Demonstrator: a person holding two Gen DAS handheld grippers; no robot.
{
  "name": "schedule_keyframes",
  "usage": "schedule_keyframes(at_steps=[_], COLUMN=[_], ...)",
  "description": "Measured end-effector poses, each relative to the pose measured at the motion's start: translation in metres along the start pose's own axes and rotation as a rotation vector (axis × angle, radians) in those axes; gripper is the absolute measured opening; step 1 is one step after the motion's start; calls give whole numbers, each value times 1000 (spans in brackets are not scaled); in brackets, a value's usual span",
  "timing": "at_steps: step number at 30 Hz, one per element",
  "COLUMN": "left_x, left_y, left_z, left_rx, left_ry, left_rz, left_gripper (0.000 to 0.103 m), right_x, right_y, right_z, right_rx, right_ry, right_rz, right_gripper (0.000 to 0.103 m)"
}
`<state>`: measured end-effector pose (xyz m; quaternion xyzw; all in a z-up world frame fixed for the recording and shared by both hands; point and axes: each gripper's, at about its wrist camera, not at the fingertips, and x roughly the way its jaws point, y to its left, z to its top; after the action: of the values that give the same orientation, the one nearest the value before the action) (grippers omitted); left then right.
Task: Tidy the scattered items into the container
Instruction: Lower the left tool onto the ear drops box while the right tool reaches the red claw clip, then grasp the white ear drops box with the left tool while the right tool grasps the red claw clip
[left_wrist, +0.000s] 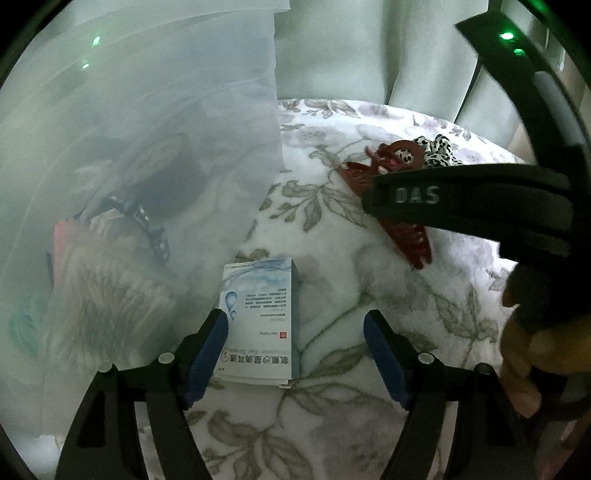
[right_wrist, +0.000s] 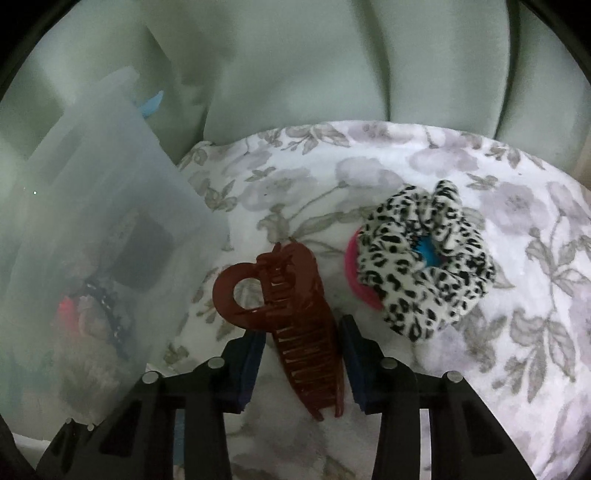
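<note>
Right tongs (right_wrist: 303, 354) straddle the hair claw (right_wrist: 295, 321), seemingly untouched.

The medicine box (left_wrist: 258, 321) lies on the floral blanket (left_wrist: 332, 406), just right of the translucent container (left_wrist: 147, 147) and against the left gripper's (left_wrist: 295, 354) left finger. Cotton swabs (left_wrist: 122, 295) and a beaded band (left_wrist: 147, 225) lie inside the container. The hair claw clip (right_wrist: 295, 325) lies right of the container (right_wrist: 110, 206), between the right gripper's (right_wrist: 303, 365) fingers. The spotted scrunchie (right_wrist: 424, 258) lies right of the clip, atop two hair ties. A curtain (right_wrist: 295, 66) hangs behind the blanket (right_wrist: 517, 332).
</note>
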<state>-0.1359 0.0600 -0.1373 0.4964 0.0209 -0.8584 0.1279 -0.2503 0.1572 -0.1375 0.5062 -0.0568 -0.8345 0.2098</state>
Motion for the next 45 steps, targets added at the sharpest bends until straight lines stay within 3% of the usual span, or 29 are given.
schedule_keyframes(at_steps=[5,14,25,31,36,45], left_x=[1,0,-11,-9,2,15], left_y=[-3,-20,-19,-9,-1,5], left_z=[3,8,-5,-14,-16,-8], left_rx=[6,48,47,22,-26,-69], left_ry=[-6,-42,-19,28,90,100], left_rz=[3,-74,138,172,136,66], left_gripper=[78,77,77,77,77,76], right_x=[-13,-26,-34,-35,-35,-31], right_y=[-15,-35,-48,-45,-43,-47], right_z=[-8,-24,-35,-37,-38,-35], right_rx=[53,141,194,178,172,142], right_ry=[-17,-27,-20,-12,-11,-2], right_rz=[-18,-7,-7,-11,-12,-5], right_gripper=[44,44,44,43,43,43])
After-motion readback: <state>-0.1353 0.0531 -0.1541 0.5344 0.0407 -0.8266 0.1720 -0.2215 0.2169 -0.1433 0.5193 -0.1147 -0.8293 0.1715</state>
